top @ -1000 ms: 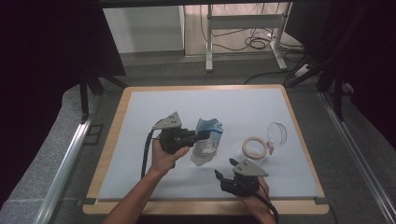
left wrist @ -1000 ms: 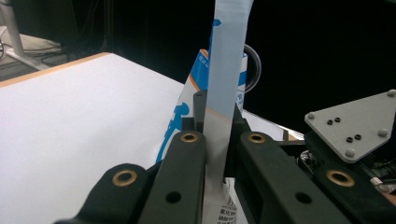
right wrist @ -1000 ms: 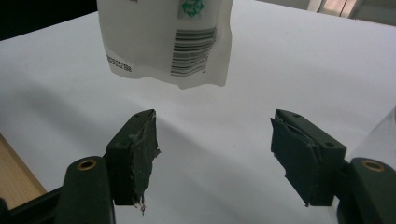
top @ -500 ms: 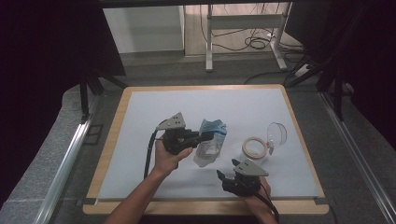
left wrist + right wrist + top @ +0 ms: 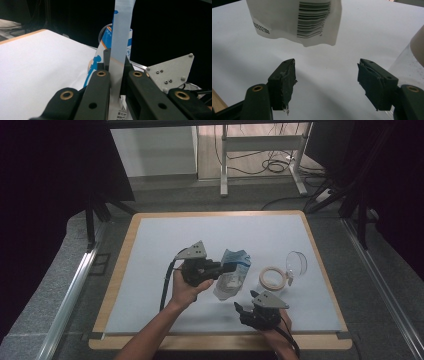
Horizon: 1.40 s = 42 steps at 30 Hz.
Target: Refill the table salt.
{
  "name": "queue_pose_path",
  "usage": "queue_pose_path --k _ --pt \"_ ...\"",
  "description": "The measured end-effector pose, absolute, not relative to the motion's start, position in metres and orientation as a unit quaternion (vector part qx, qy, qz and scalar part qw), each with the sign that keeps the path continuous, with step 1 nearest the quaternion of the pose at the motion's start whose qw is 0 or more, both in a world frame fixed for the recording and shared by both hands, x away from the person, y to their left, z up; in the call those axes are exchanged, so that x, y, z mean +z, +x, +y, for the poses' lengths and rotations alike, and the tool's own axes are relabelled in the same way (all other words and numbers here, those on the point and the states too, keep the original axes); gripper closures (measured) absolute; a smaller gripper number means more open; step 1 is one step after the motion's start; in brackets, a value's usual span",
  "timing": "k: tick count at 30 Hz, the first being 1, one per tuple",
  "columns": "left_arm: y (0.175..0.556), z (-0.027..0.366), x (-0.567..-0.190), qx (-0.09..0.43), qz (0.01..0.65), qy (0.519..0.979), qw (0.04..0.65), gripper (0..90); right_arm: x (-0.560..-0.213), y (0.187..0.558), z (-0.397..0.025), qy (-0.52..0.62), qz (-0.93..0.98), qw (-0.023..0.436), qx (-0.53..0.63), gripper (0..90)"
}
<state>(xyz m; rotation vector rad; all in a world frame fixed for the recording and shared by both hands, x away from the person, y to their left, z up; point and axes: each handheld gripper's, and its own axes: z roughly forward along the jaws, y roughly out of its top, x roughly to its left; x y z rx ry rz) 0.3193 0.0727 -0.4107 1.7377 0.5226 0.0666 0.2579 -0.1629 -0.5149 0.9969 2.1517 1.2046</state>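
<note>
Leftmost on the table, the left tongs are clamped on the upper edge of a blue-and-white pouch, pointing rightward across the white mat. From the left gripper view the jaws stand pressed together on a flat strip of the pouch, which rises straight up between them. That grip reads as a way to steady the bag and keep its top taut so the other hand can work on it.

Further right and nearer the person, the right tongs sit low over the mat with their jaws wide apart and nothing between them. In the right gripper view the pouch's lower edge, with its printed barcode, hangs just above and ahead of the gap between the two jaws. The tongs seem lined up to take hold of that free end, so the pouch would be held from both sides, perhaps to pull it open or tear it; which of these is meant cannot be told.

Right of the pouch lies a roll of tape flat on the mat, and just beside it a clear plastic cup on its side, both apart from the tongs and untouched.
</note>
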Motion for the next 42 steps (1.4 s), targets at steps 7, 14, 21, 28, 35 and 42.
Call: queue_pose_path --k 7,14,21,28,35,42 --pt "0.318 0.066 -0.412 0.020 0.221 0.757 0.615 90.0 -0.516 0.262 -0.159 0.355 0.787 0.259 0.434 31.0" --pt "0.318 0.059 -0.412 0.016 0.216 0.761 0.612 90.0 -0.516 0.265 -0.153 0.341 0.789 0.275 0.431 29.6" --pt "0.322 0.055 -0.413 0.013 0.219 0.763 0.608 90.0 -0.519 0.270 -0.144 0.314 0.793 0.297 0.430 29.9" --pt "0.332 0.048 -0.417 0.004 0.233 0.765 0.600 90.0 -0.522 0.269 -0.139 0.310 0.795 0.299 0.428 32.1" --pt "0.339 0.039 -0.417 0.002 0.238 0.772 0.589 90.0 -0.523 0.270 -0.140 0.316 0.793 0.296 0.428 34.4" --pt "0.343 0.029 -0.414 0.003 0.236 0.779 0.581 90.0 -0.523 0.270 -0.142 0.326 0.789 0.287 0.434 37.3"
